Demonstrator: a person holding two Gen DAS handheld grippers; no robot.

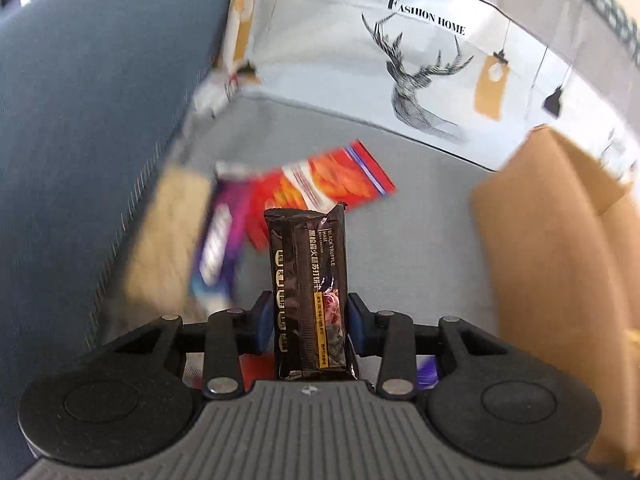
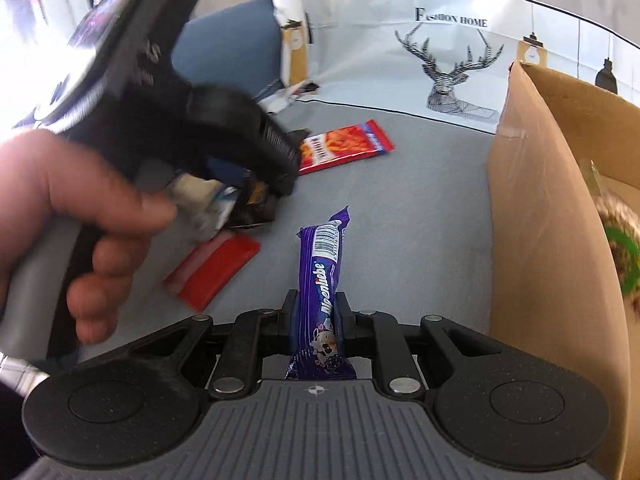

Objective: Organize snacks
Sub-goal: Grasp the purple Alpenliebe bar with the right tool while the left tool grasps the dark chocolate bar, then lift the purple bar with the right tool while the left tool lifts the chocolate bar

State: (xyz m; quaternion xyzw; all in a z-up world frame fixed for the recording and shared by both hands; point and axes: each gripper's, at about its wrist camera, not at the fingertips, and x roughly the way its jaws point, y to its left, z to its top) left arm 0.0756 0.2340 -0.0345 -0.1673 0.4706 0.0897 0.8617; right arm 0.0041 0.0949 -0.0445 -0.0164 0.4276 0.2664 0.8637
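Observation:
My left gripper (image 1: 307, 322) is shut on a black truffle cracker packet (image 1: 308, 280), held upright above the grey cloth. It also shows in the right wrist view (image 2: 256, 196), held by a hand at the left. My right gripper (image 2: 318, 314) is shut on a purple Alpenliebe candy packet (image 2: 322, 276), just left of the cardboard box (image 2: 560, 220). An orange-red snack packet (image 2: 344, 146) lies flat further back, also in the left wrist view (image 1: 332, 188). A red packet (image 2: 214, 266) lies under the left gripper. A blurred purple packet (image 1: 218, 248) shows at the left.
The open cardboard box (image 1: 560, 240) stands at the right, with a green-patterned item (image 2: 624, 256) inside. A white cloth with a deer print (image 2: 448, 76) hangs at the back. A blue cushion (image 1: 80, 140) is at the left.

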